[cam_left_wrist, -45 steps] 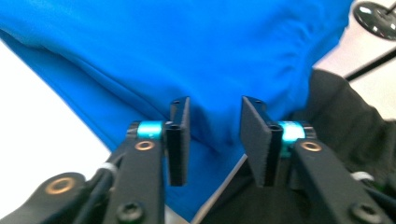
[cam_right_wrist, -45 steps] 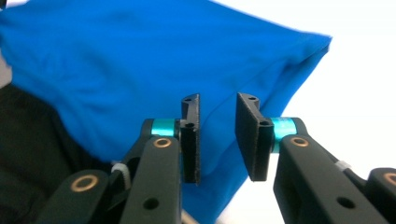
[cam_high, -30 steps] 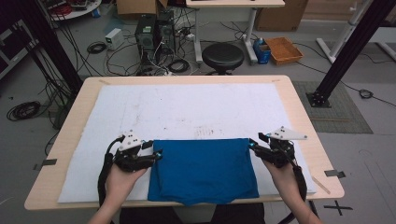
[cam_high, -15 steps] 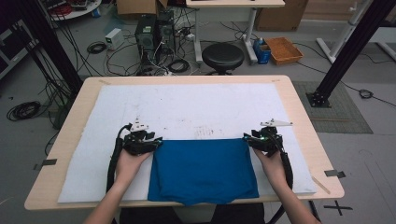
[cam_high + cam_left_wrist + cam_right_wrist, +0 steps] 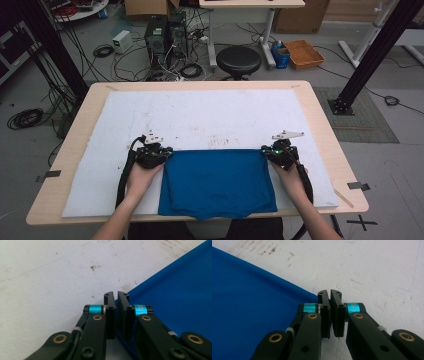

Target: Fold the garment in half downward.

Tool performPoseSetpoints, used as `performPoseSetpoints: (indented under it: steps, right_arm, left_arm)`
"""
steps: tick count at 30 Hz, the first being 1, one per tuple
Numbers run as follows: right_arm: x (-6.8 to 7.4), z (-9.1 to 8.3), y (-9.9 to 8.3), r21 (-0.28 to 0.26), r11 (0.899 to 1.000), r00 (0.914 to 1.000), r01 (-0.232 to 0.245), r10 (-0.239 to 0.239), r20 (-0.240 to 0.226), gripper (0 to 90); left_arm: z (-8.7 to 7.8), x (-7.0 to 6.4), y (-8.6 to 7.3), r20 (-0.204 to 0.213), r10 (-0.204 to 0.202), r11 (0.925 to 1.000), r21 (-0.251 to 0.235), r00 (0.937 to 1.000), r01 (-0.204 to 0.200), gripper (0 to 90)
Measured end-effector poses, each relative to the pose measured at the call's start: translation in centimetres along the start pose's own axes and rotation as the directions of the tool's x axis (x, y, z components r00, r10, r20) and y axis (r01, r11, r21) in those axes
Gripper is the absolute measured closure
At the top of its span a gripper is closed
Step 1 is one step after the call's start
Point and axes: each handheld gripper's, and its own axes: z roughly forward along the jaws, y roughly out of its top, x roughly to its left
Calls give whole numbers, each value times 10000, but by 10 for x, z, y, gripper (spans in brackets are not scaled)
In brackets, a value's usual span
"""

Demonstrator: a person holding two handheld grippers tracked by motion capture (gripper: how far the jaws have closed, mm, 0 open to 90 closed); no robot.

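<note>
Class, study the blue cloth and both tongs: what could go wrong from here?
1. Each tongs, left and right, pinches just a far corner of the blue cloth, so a corner may slip out when pulled.
2. The cloth's near edge hangs over the white mat; uneven pulling might skew the fold or drag it off.

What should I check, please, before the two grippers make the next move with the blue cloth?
1. Left gripper closed on the blue cloth corner: ok, jaws nearly together with cloth between.
2. Right gripper closed on the other corner: cannot tell, jaws nearly together, cloth edge hidden behind them.
3. Far edge straight between the grippers: ok.
4. Cloth fully on the white mat: not ok, the near edge hangs over.
5. Mat ahead free of objects: ok.
</note>
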Motion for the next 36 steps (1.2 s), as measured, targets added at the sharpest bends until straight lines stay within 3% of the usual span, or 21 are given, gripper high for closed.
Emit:
performPoseSetpoints:
  steps: [2,11,14,24,27,32,36]
  right_arm:
    - [-2,-1,2,-70,10000,10000,-41,40,-68,874]
    - [-11,-1,23,-607,9982,9999,25,-35,-170,874]
    - [-16,6,30,-632,9978,9996,189,-202,-189,874]
    - [-30,29,42,-443,9990,10000,99,-98,3,870]
    - [-31,29,43,-518,9986,9999,103,-101,55,834]
    - [-33,24,43,-713,9974,9999,121,-120,16,762]
    - [-31,15,43,-993,9949,9998,202,-199,42,668]
  left_arm:
    - [0,3,0,44,-212,9997,-109,9998,213,863]
    - [4,18,16,-49,-197,9991,-364,9998,195,866]
    - [11,25,22,-246,-436,9984,-358,9987,427,866]
    - [30,37,35,-511,-582,9973,-486,9970,558,857]
    - [29,38,35,-708,-589,9969,-572,9957,549,771]
    - [20,41,35,-619,-599,9955,-769,9963,551,566]
    - [5,38,37,-480,-83,9944,-1057,9988,32,483]
